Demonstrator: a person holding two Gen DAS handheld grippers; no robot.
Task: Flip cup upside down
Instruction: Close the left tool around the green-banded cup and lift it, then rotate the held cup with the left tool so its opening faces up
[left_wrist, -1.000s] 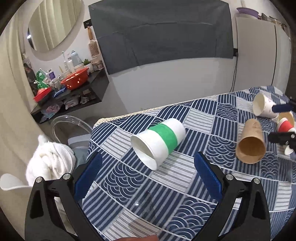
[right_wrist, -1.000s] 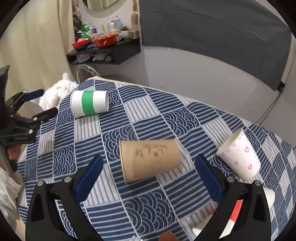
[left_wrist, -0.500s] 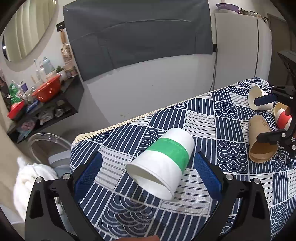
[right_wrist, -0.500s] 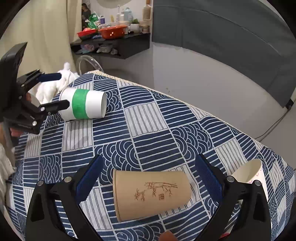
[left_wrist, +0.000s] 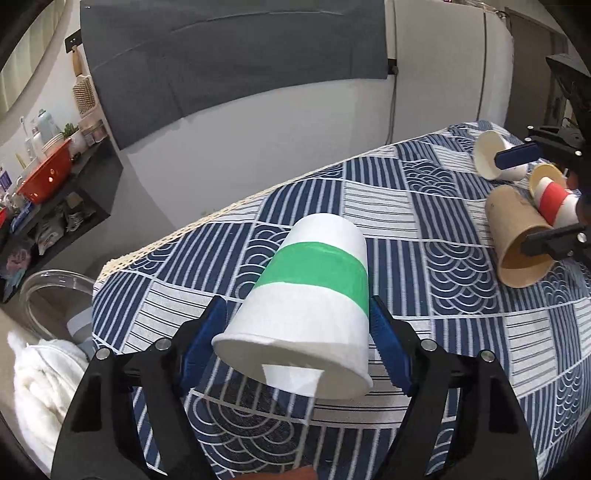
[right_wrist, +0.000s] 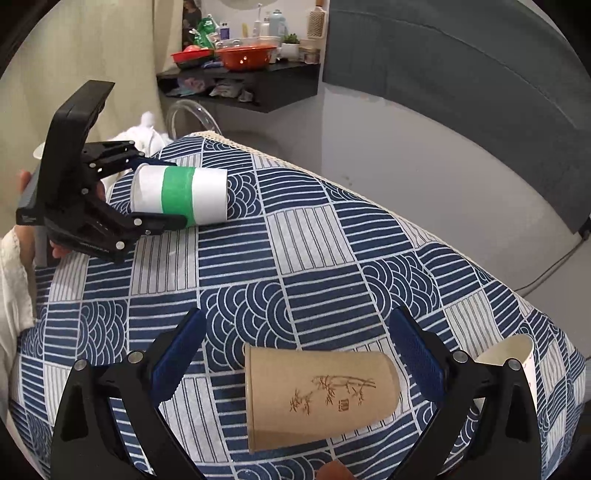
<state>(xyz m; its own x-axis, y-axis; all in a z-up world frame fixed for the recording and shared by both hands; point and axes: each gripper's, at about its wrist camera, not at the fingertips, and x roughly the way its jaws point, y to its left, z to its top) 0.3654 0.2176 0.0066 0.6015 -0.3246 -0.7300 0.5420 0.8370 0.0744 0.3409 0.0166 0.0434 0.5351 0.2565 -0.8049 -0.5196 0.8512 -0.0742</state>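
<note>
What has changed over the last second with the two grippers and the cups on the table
The left hand-held gripper moved forward and closed its blue pads on the green-banded cup, which lies on its side. The right hand-held gripper advanced over the brown cup, jaws open on both sides of it. Both cups kept their places on the patterned tablecloth.
</note>
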